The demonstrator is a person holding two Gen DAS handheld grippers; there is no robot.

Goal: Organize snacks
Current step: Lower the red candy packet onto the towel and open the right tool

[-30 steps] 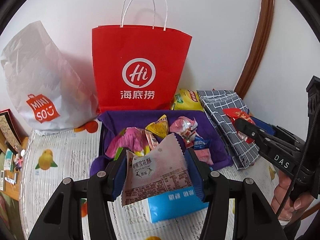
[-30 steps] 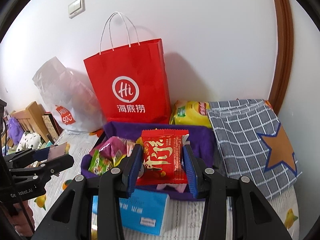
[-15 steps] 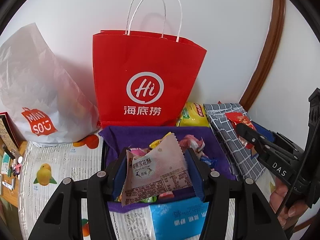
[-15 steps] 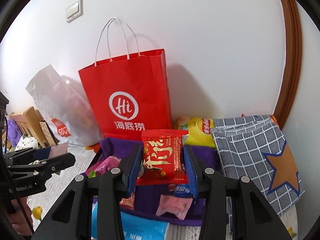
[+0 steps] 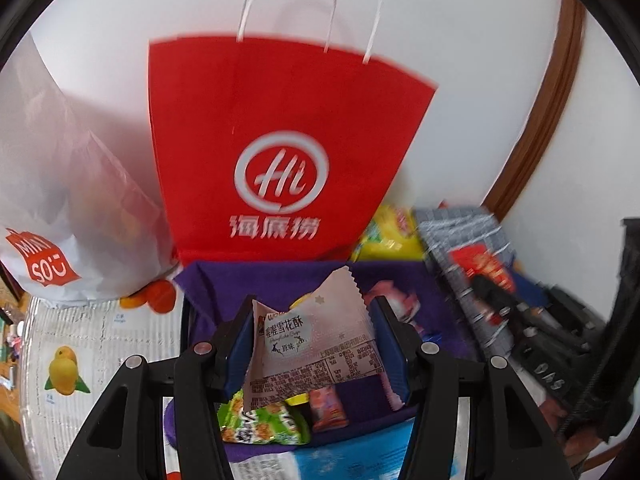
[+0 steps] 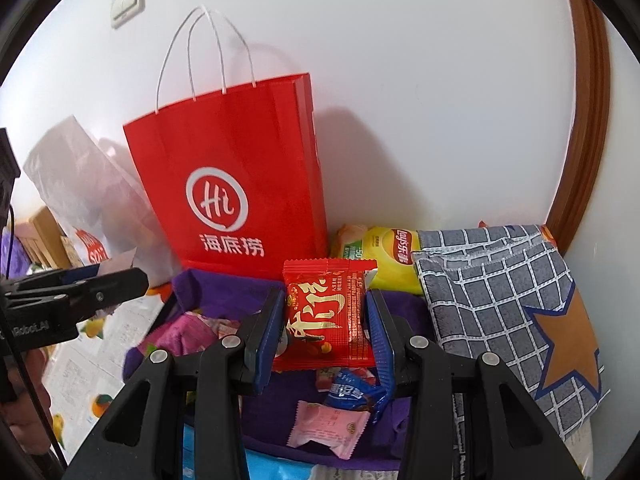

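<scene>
Each tool is squeezed on one snack, the left tool [image 5: 316,344] on a pale pink packet [image 5: 320,344] and the right tool [image 6: 324,320] on a red packet [image 6: 326,316], both lifted just above the purple box [image 5: 256,280], probably so they can go somewhere else.

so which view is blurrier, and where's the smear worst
Left wrist view: motion blur smears the red bag and the right gripper, while its own held pink packet is sharp. Right wrist view: crisp throughout, red packet readable; fisheye bends the door frame.
</scene>
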